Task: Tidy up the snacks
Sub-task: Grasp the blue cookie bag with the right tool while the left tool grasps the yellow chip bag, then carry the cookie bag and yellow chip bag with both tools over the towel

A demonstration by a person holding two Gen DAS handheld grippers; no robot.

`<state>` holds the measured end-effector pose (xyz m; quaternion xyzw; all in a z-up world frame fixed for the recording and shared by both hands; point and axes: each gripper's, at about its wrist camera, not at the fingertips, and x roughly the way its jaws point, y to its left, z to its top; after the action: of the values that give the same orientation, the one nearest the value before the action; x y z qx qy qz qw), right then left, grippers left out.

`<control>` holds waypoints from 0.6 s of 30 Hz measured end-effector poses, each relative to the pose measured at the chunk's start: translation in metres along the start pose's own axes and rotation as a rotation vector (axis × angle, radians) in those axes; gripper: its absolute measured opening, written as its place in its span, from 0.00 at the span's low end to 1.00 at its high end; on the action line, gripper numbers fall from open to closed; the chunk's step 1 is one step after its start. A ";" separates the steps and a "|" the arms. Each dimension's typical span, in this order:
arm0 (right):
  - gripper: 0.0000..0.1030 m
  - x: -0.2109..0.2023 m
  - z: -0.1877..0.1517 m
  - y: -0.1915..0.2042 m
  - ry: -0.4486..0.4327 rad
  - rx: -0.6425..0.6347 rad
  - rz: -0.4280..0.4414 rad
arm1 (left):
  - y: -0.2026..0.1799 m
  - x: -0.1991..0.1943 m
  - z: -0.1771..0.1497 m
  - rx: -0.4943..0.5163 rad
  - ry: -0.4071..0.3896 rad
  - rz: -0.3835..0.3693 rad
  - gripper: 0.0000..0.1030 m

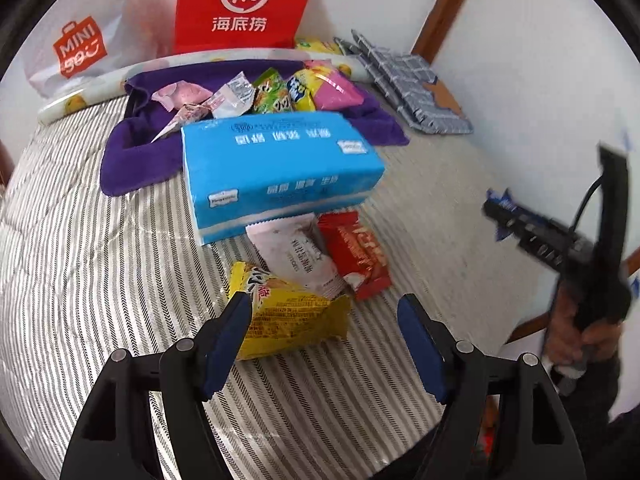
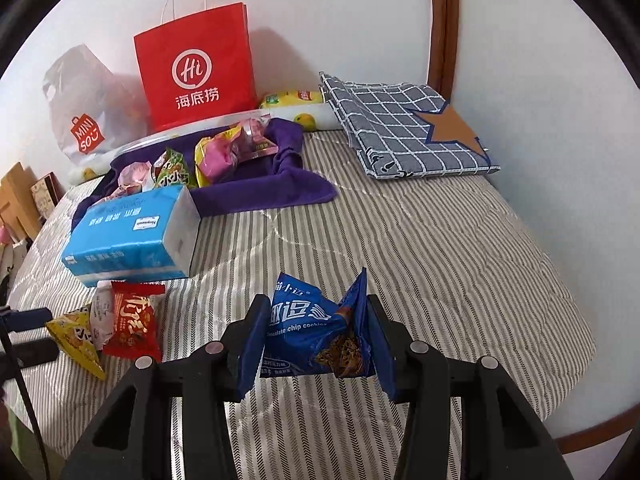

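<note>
My right gripper (image 2: pixel 314 346) is shut on a blue chocolate chip cookie packet (image 2: pixel 310 326), crumpled between the pads and lifted above the striped bed cover. My left gripper (image 1: pixel 326 326) stands open above a yellow snack packet (image 1: pixel 290 314); its left pad overlaps the packet's edge and nothing is gripped. Beside the yellow packet lie a white packet (image 1: pixel 298 254) and a red packet (image 1: pixel 354 254). Behind them a purple cloth (image 2: pixel 260 184) holds several more snacks (image 1: pixel 276 92). In the left wrist view the right gripper (image 1: pixel 496 210) is blurred at the right edge with the blue packet.
A blue tissue pack (image 1: pixel 280 168) lies between the loose packets and the purple cloth. A red paper bag (image 2: pixel 196 68) and a white plastic bag (image 2: pixel 86 108) stand against the wall. A folded checked cloth with a star (image 2: pixel 404 128) lies at the far right.
</note>
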<state>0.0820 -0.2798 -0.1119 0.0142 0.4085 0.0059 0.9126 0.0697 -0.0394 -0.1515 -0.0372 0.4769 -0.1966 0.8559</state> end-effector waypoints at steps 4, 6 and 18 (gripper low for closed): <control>0.44 -0.003 0.001 0.002 0.000 -0.008 -0.007 | 0.005 0.016 -0.004 0.000 0.031 0.099 0.73; 0.44 -0.003 0.001 0.004 0.002 -0.014 -0.017 | 0.010 0.021 -0.006 -0.008 0.042 0.120 0.70; 0.44 -0.010 0.016 0.024 -0.008 -0.028 -0.008 | 0.026 -0.001 -0.006 -0.025 -0.016 0.028 0.54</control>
<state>0.0871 -0.2566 -0.0935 -0.0002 0.4049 0.0081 0.9143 0.0723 -0.0145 -0.1602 -0.0428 0.4731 -0.1782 0.8617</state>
